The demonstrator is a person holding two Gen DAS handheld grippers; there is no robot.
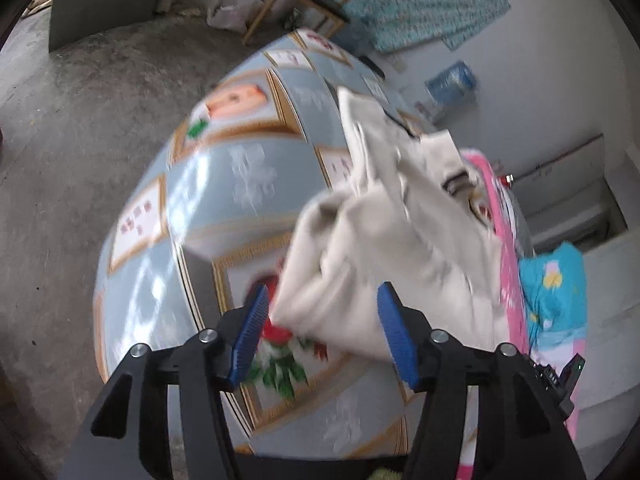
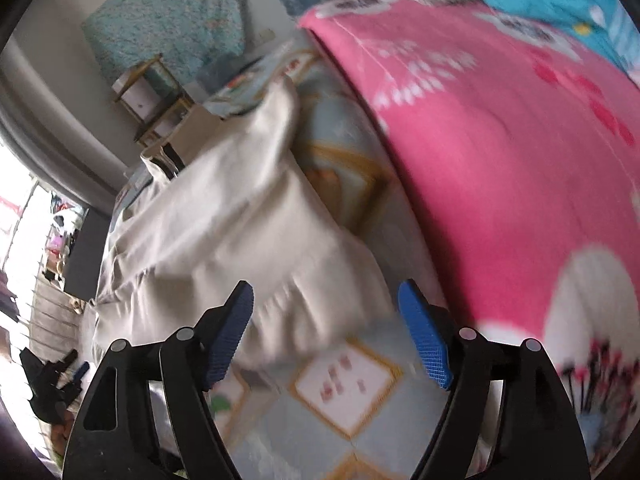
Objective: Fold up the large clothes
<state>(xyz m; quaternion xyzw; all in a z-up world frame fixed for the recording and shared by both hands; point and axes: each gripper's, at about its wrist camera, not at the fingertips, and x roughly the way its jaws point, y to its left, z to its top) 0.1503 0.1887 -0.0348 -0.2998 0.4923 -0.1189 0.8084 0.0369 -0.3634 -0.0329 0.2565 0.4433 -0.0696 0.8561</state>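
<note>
The cream garment (image 1: 392,240) lies bunched on the patterned bed cover (image 1: 224,184) beside the pink blanket (image 2: 500,152), soft, light and likely to slump, best taken by a hem corner, while left gripper (image 1: 322,320) and right gripper (image 2: 326,316) stand open, gripping nothing

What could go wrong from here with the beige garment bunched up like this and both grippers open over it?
1. The beige garment lies crumpled on the patterned table cover; a pinch by the left gripper might take several layers, so the fold comes out crooked.
2. The pink blanket lies right beside the garment, so the right gripper could snag it.
3. Both views are blurred, so edges are hard to judge.
</note>
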